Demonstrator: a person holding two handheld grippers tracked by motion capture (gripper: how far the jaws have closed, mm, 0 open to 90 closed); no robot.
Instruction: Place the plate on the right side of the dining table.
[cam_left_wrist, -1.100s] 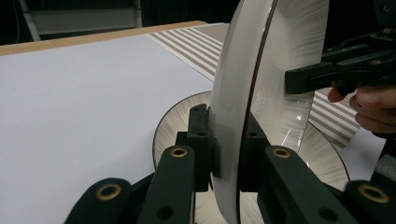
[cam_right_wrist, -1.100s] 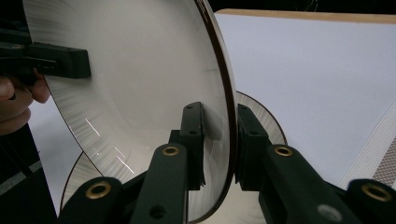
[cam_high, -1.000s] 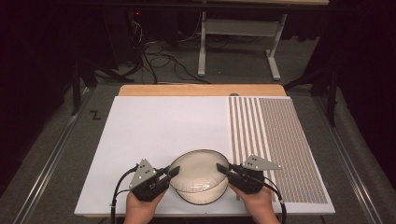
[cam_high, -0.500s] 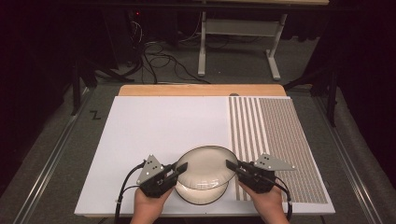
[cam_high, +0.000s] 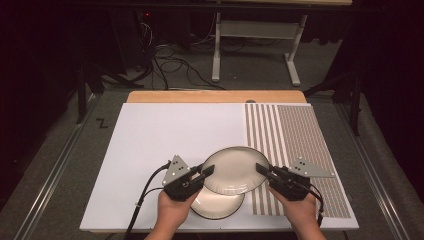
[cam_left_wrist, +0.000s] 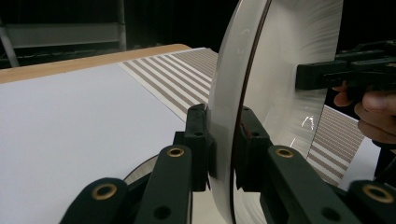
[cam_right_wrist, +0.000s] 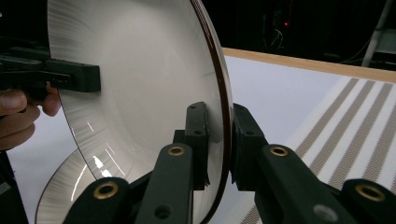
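A round, shallow white plate (cam_high: 236, 170) is held clear of the white table mat (cam_high: 165, 135) — left gripper (cam_high: 204, 173) clamped on its left rim, right gripper (cam_high: 263, 171) on its right rim. A second matching white plate (cam_high: 218, 206) is seen lying flat beneath, near the table's front edge.

The upper plate (cam_high: 235, 170), clamped at opposite rims by the left gripper (cam_high: 206, 172) and right gripper (cam_high: 262, 169), now sits higher and farther forward than a second ago, uncovering a lower plate (cam_high: 218, 206) on the mat (cam_high: 165, 135).
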